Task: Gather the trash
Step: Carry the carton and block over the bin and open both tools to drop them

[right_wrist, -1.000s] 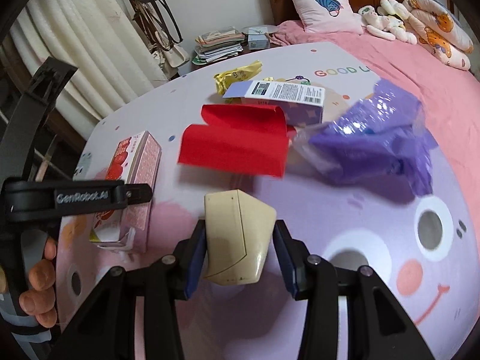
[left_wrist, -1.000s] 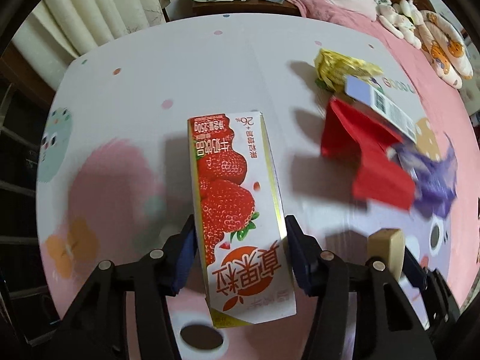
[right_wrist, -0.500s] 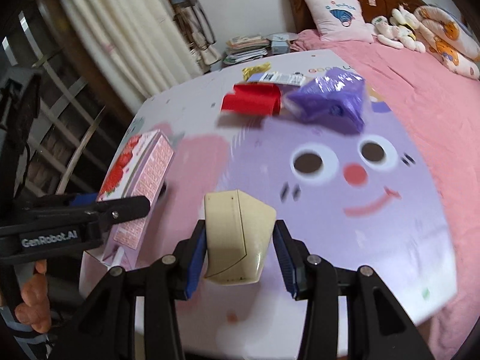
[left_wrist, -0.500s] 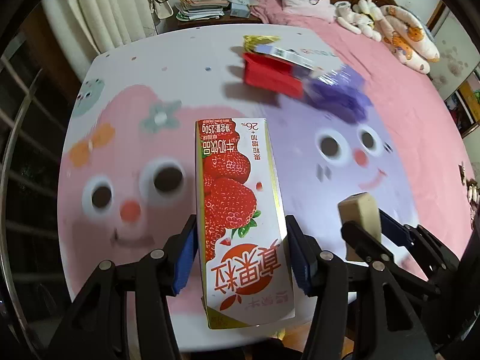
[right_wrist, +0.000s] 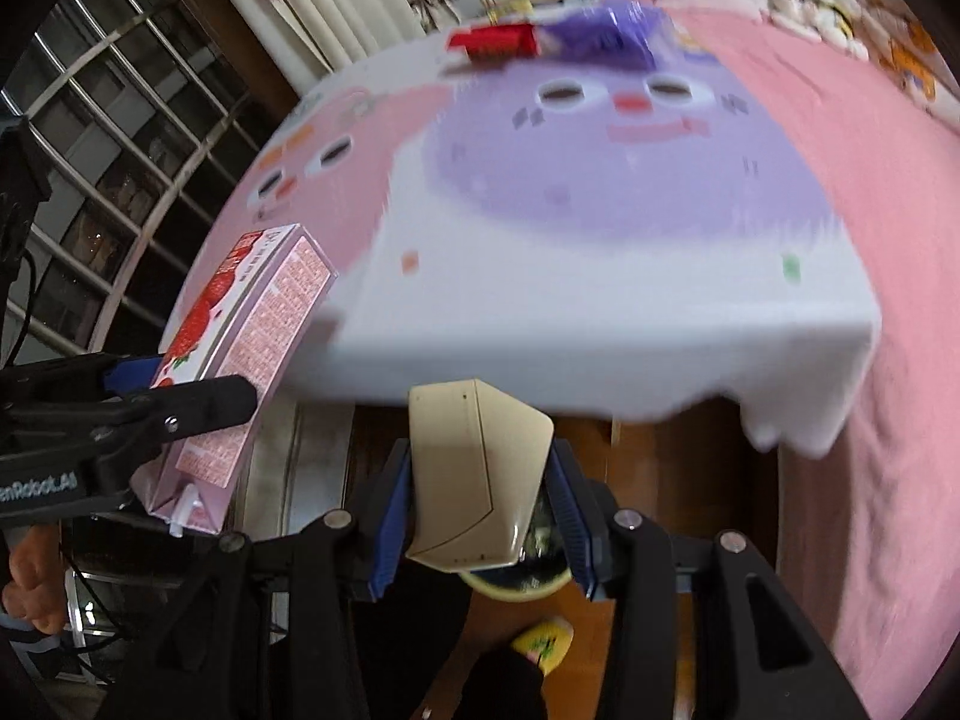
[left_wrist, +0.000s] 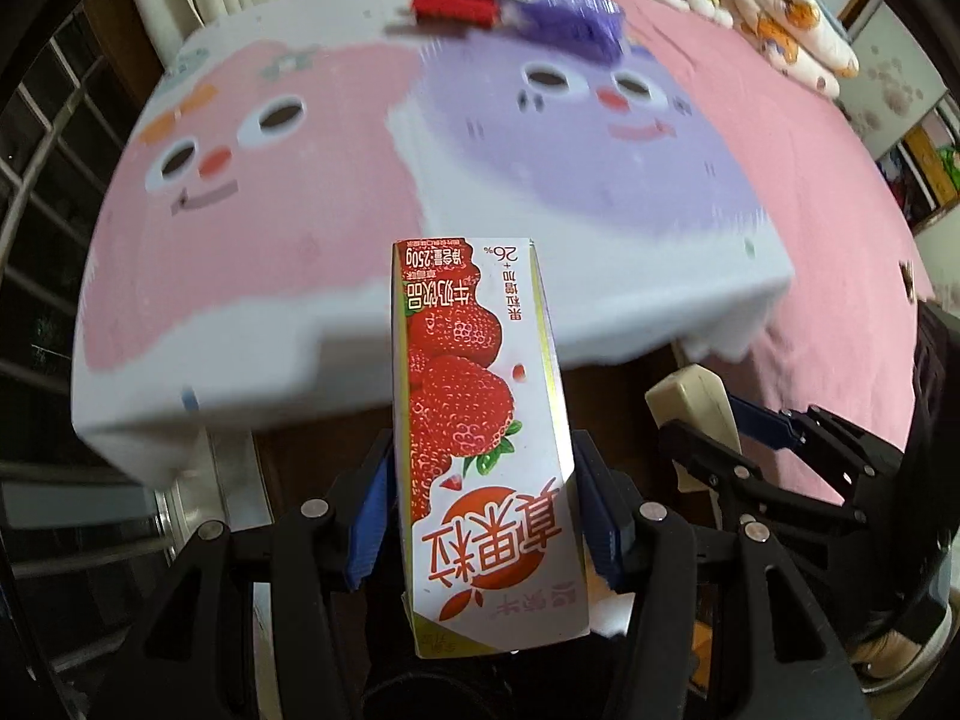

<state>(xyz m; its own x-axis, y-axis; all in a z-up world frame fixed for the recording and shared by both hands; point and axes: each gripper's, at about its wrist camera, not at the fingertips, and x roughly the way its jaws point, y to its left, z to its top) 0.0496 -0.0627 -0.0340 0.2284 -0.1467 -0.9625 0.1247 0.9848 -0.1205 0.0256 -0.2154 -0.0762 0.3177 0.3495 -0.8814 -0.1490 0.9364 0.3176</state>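
- We held the left gripper (left_wrist: 483, 516) closed on a strawberry milk carton (left_wrist: 480, 432), its blue pads pressed against the two narrow sides near the lower end, the printed front facing the left wrist camera.
- We held the right gripper (right_wrist: 480, 507) clamped on a cream plastic piece (right_wrist: 477, 474), pads against its two flanks; what the piece is we could not tell.
- Both items hung in the air in front of the near edge of the worktop (left_wrist: 420, 192), above a dark wooden floor. A round, light-rimmed opening (right_wrist: 516, 582) showed just below the cream piece in the right wrist view; we judged it a likely bin, though most of it was hidden.
- The carton's walls looked flat and undented under the pads, so we judged it light and probably empty. It should be stiff along its folded edges, soft across the broad faces and slick on its printed coating. A hold across the narrow sides suits it.
- The cream piece appeared rigid, smooth and glossy; we judged it could slip if the grip slackened.
- Further trash remained at the far end of the worktop: a red wrapper (left_wrist: 456, 6) touching a purple plastic bag (left_wrist: 570, 18). We judged both limp and light, best pinched at a bunched fold.
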